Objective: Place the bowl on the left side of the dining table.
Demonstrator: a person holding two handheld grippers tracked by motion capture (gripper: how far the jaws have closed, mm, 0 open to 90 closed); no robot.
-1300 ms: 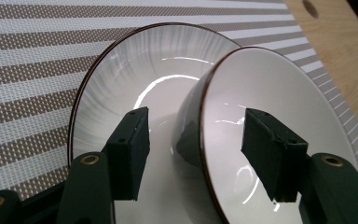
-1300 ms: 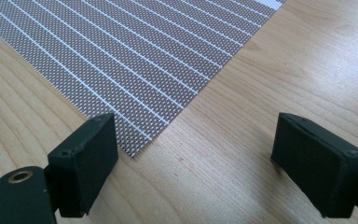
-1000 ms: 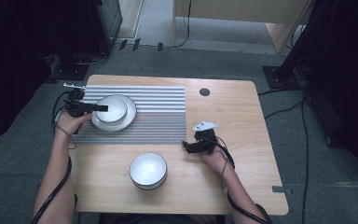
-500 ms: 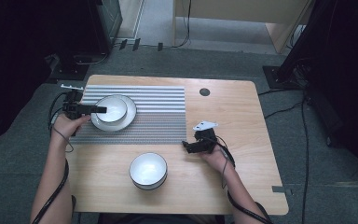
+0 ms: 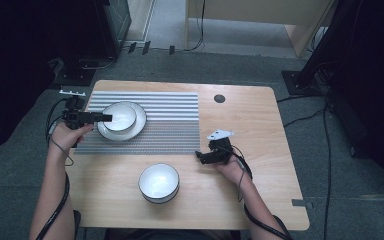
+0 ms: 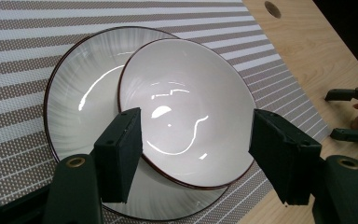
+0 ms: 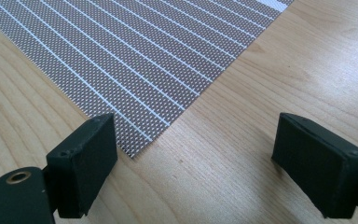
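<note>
1. Left gripper [image 5: 100, 118]: held at the left edge of the wooden table [image 5: 260, 130], jaws parted wide and gripping nothing.
2. Directly ahead of and below its jaws in the left gripper view [image 6: 196, 154]: a white bowl with a dark rim [image 6: 186, 102], resting in a white plate [image 6: 74, 107] and shifted off-centre toward the far side of that plate (seen from above, bowl [image 5: 120, 116] on plate [image 5: 130, 131]). No contact visible between jaws and bowl.
3. Under the plate: a striped brown-and-white placemat [image 5: 165, 125], extending away from the left gripper toward the table's middle.
4. Right gripper [image 5: 202, 156]: held just beyond the placemat's near right corner, jaws spread wide and empty; grey three-cornered plate on top.
5. Between and ahead of its jaws in the right gripper view [image 7: 191, 163]: the placemat's corner [image 7: 135, 93] on bare wood [image 7: 261, 84].
6. Second white bowl [image 5: 159, 182]: on bare wood to the left of the right gripper, nearer the person, apart from both grippers.
7. Round dark hole [image 5: 219, 98] in the tabletop: well beyond the right gripper, just beside the placemat's far corner.
</note>
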